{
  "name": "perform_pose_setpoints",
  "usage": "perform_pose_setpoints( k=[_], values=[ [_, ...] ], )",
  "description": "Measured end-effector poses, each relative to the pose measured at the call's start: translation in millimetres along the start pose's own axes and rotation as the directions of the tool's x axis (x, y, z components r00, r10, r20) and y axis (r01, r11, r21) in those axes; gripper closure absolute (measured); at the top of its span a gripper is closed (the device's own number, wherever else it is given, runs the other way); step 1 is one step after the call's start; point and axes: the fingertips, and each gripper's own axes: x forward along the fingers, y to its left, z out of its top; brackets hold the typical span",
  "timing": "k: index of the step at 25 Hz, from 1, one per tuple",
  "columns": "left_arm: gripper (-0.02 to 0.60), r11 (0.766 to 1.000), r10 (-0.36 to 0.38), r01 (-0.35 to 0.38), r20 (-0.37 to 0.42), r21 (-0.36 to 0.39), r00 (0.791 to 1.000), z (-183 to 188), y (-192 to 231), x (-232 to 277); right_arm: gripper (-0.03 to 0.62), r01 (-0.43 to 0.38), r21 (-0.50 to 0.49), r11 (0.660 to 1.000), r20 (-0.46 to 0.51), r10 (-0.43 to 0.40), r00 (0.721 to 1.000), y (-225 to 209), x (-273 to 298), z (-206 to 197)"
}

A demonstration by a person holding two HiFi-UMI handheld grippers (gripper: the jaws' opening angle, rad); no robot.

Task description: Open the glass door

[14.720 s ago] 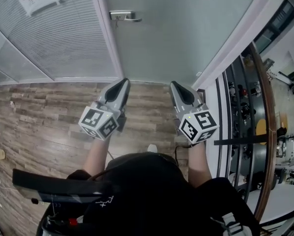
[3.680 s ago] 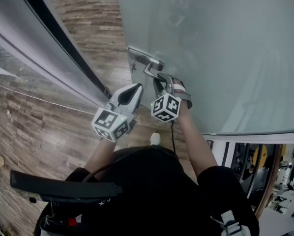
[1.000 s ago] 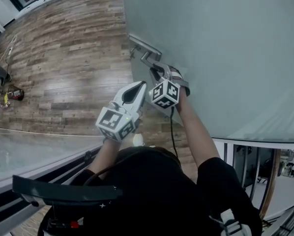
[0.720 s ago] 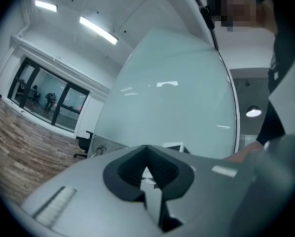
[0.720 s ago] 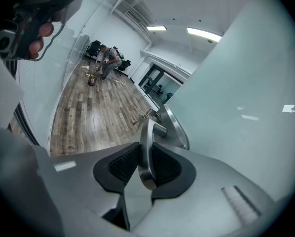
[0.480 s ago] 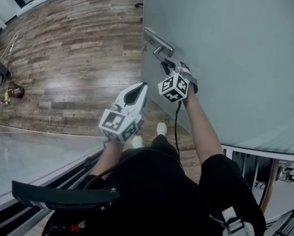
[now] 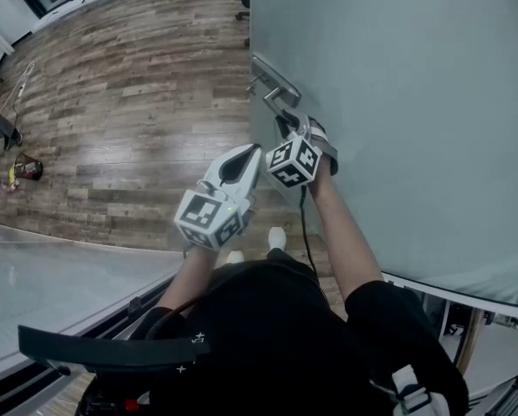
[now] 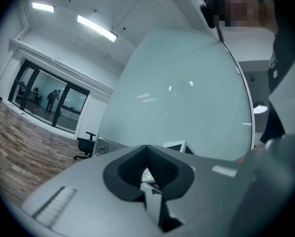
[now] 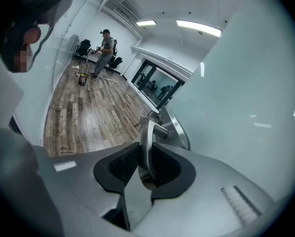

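The frosted glass door (image 7: pixel 398 102) stands swung open, its free edge running down the middle of the head view. A metal lever handle (image 7: pixel 279 102) sticks out from its plate (image 7: pixel 275 74) near that edge. My right gripper (image 7: pixel 292 128) is shut on the lever. In the right gripper view the lever (image 9: pixel 147 132) runs between the dark pads of the right gripper (image 9: pixel 146 154). My left gripper (image 7: pixel 249 152) hovers just left of the right one, off the door, shut with nothing in it. The left gripper (image 8: pixel 148 157) faces the door pane (image 8: pixel 187 107).
Wood floor (image 7: pixel 129 102) spreads to the left of the door. A glass wall and its floor track (image 7: pixel 60 276) run along the lower left. An office chair (image 8: pixel 86 144) stands beyond the door edge. A person (image 9: pixel 105 46) stands far off; small items (image 7: pixel 21 167) lie on the floor.
The door edge and its handle have shifted to the right in the head view as the door swung. My right gripper stayed shut on the lever, and the left gripper moved along beside it.
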Motion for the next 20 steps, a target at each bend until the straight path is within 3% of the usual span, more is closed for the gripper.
perform_pose_setpoints(
  k=[20],
  values=[
    [0.581,0.999,-0.026,0.027,-0.032,0.019,0.999,-6.6,4.8,82.3,0.514,0.031,0.084,0.996,-0.050,-0.027,0.998,-74.6,38.1,-46.9]
  ],
)
